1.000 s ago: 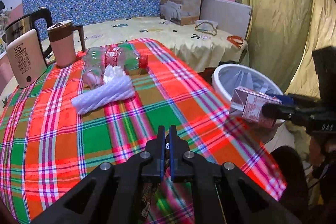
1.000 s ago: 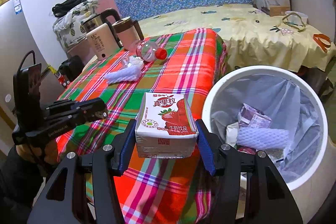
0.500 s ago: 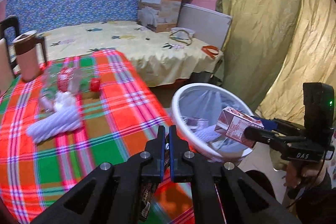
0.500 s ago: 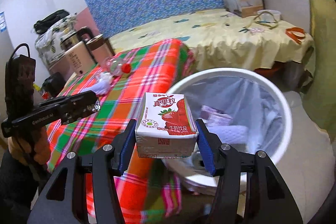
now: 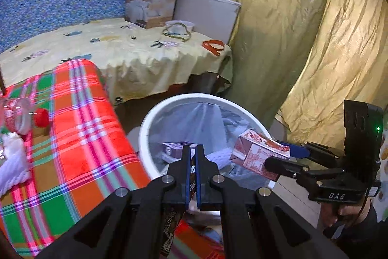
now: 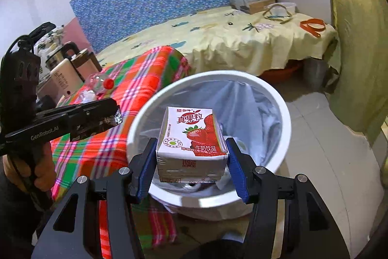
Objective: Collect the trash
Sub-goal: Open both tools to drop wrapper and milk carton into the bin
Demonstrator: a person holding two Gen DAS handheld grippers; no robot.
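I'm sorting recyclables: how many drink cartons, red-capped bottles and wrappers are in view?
drink cartons: 2 (strawberry milk carton, purple carton in the bin)
red-capped bottle: 1
wrapper: 1
total: 4

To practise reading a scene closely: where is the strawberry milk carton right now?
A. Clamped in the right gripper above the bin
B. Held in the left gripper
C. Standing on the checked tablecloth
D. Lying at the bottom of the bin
A: the milk carton sits between the blue pads of the right gripper, over the white bin.
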